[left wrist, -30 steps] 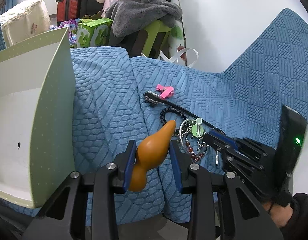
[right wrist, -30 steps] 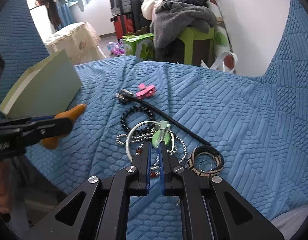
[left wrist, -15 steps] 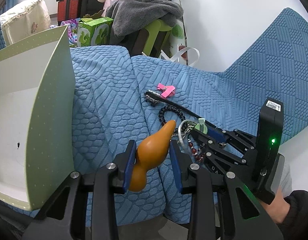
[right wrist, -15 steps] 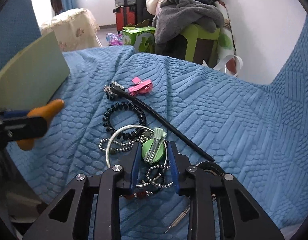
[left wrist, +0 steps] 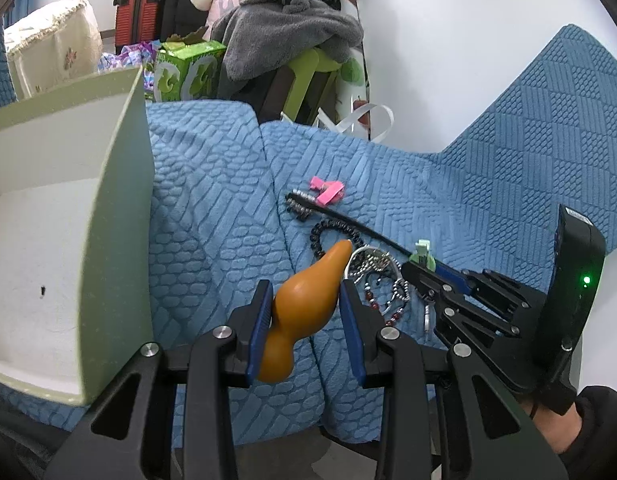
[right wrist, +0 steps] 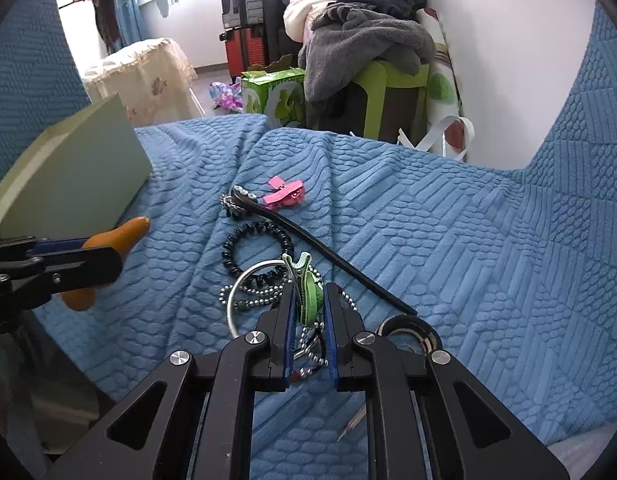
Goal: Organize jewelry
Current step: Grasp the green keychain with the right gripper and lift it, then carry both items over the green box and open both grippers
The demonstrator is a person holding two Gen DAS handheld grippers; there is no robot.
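My left gripper (left wrist: pixel 306 292) is shut on an orange gourd-shaped piece (left wrist: pixel 304 308), held just above the blue sofa cover beside an open pale-green box (left wrist: pixel 120 220). My right gripper (right wrist: pixel 308 294) hangs over the jewelry pile. Its jaws are closing, and the pads press on a green hair clip (right wrist: pixel 308 288) that stands on edge between them. Under it lie a silver bangle (right wrist: pixel 238 292), a bead chain (right wrist: pixel 264 302) and a black bead bracelet (right wrist: pixel 256 246). The left wrist view shows the right gripper (left wrist: pixel 412 270) with the clip (left wrist: pixel 422 254) at its tip.
A pink hair clip (right wrist: pixel 286 196) and a long black hair stick (right wrist: pixel 328 256) lie beyond the pile. A woven bracelet (right wrist: pixel 408 328) sits to the right of my right gripper. Behind the sofa stand a green stool (right wrist: pixel 392 100) piled with clothes and a green carton (right wrist: pixel 272 92).
My right gripper went from shut, to spread around the flat green clip, to closed on it; the clip now stands on edge. The left gripper and gourd stayed put.
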